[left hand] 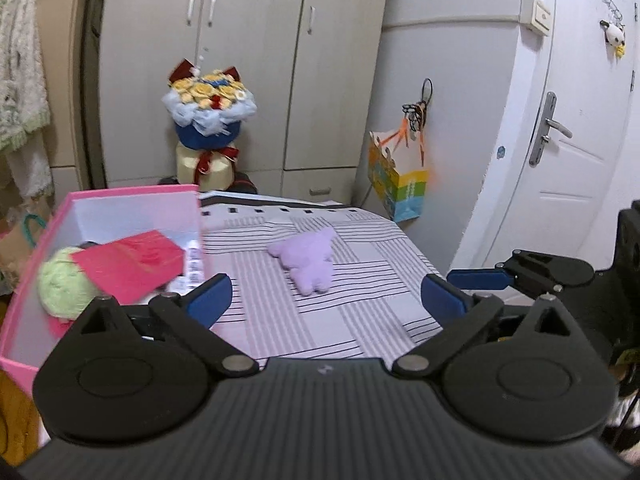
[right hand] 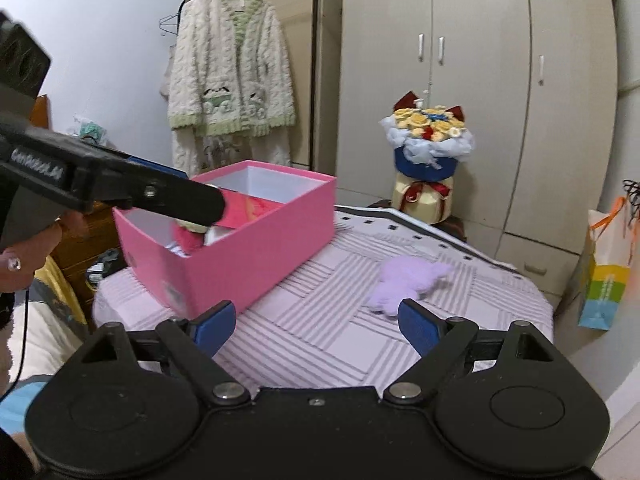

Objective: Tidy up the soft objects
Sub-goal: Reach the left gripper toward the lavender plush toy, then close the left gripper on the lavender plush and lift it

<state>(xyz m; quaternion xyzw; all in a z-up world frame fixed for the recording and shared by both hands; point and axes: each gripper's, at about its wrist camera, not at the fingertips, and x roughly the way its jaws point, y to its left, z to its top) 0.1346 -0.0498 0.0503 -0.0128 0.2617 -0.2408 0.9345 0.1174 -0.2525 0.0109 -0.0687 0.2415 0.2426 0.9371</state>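
Observation:
A purple plush toy [left hand: 306, 260] lies flat on the striped bed cover [left hand: 328, 320], just ahead of my left gripper [left hand: 326, 300], which is open and empty. To its left stands a pink box [left hand: 132, 196] holding a green plush ball [left hand: 64, 288] and a red card [left hand: 132, 264]. In the right wrist view my right gripper [right hand: 316, 320] is open and empty above the bed cover, with the purple plush toy [right hand: 404, 280] just beyond its right finger. The pink box [right hand: 248, 248] sits ahead to the left, and a black finger [right hand: 180, 200] of the left gripper reaches over its rim.
A flower bouquet [left hand: 210, 120] stands beyond the bed before a grey wardrobe [left hand: 248, 60]. A coloured paper bag [left hand: 400, 184] hangs at the bed's far right, beside a white door [left hand: 568, 140]. A fluffy robe [right hand: 232, 76] hangs behind the box. A hand [right hand: 24, 256] shows at the left.

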